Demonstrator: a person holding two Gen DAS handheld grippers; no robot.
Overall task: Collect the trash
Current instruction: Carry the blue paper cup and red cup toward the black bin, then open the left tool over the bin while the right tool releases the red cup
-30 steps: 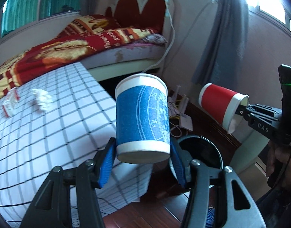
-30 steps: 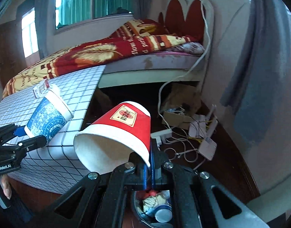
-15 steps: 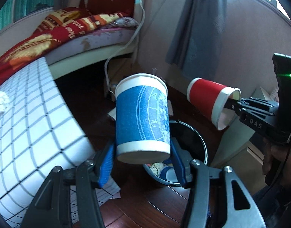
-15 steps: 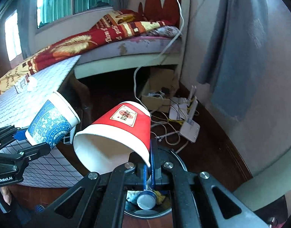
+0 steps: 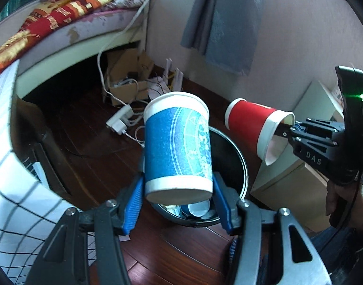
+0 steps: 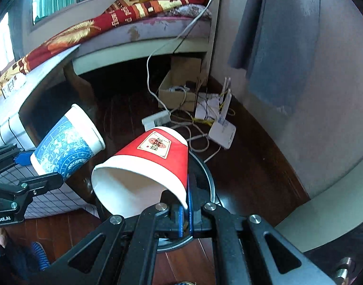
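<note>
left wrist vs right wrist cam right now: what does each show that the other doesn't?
Only left wrist: trash already lying inside the round black bin, including a blue-and-white cup, and the pale cabinet beside the bin.

Only right wrist: the printed label on the red paper cup, its white inside, and the white router lying flat on the floor.

Both: the blue patterned paper cup across the left gripper jaws, the red cup pinched by its rim in the right gripper, the bed, the cardboard box and the white power strip.
</note>
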